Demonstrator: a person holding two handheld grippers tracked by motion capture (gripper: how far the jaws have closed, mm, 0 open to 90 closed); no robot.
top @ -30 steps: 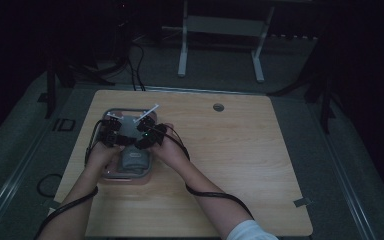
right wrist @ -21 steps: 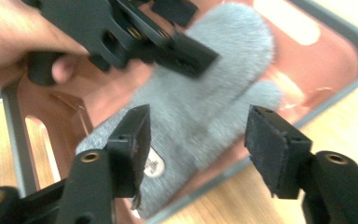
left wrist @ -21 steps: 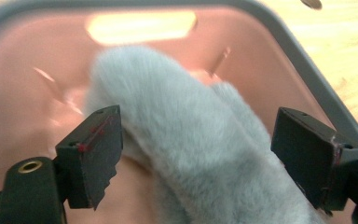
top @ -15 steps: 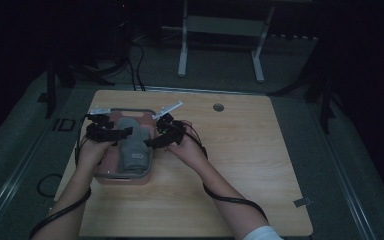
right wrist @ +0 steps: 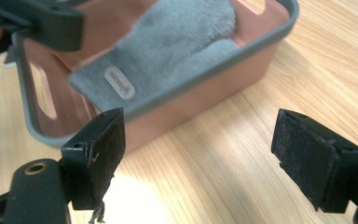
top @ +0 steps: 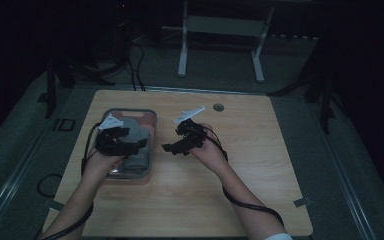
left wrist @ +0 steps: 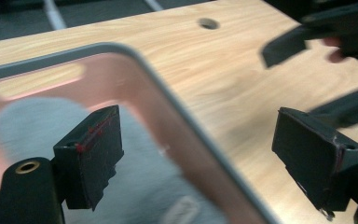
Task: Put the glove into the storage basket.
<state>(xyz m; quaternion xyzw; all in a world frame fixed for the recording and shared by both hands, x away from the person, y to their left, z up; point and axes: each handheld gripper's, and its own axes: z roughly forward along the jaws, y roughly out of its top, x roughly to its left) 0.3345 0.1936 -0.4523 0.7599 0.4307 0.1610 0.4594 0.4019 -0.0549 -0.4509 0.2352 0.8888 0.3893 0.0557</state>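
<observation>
Both grippers pulled apart, jaws opened; towel left in bin.

Pretty much nothing readable here tbh. The towel has a small sewn tag on it, but it's too blurry to make out any letters. There's also a mark on the floor strip left of the desk, but it's too dim to read.

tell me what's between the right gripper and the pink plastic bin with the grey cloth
Only bare wooden table separates the right gripper from the pink plastic bin holding the grey cloth, seen in the right gripper view.
</observation>
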